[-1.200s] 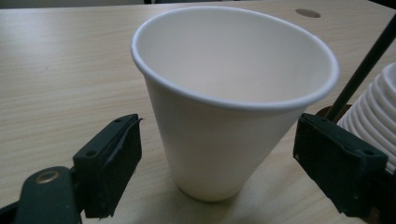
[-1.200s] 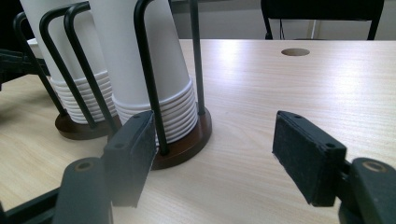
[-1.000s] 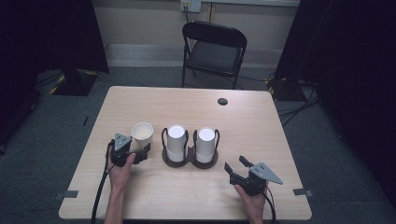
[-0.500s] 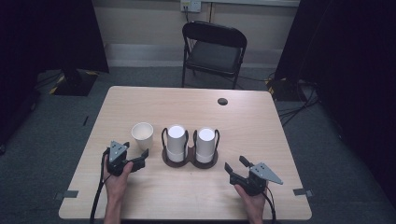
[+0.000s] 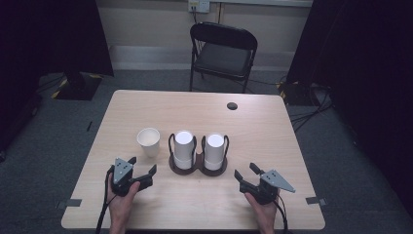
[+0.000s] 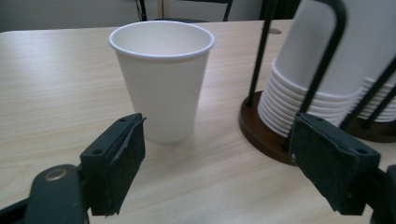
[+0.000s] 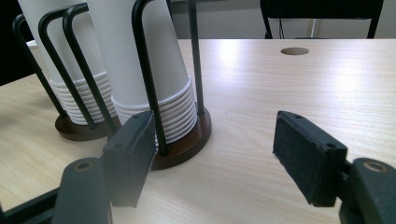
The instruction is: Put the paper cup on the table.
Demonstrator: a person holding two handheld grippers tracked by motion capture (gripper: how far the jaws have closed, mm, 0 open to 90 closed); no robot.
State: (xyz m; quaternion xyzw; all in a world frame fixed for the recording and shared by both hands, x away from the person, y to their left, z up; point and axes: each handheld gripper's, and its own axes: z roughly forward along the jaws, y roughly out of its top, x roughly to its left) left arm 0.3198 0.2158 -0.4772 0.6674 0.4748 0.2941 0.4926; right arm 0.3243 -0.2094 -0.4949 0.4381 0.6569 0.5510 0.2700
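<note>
2 grippers hovered near the table's (image 5: 146,105) front edge. The left gripper (image 5: 142,171), its jaws apart and just narrowing with nothing between them, sat just short of the single paper cup (image 5: 148,141), upright beside the cup holder (image 5: 197,165). The right gripper (image 5: 246,172) stood open, empty, towards the front right corner.

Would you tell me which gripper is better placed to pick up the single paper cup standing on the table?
Left. The left gripper sits just short of the paper cup, jaws open and aimed at it. The right gripper rests past the cup holder, which stands between.
</note>
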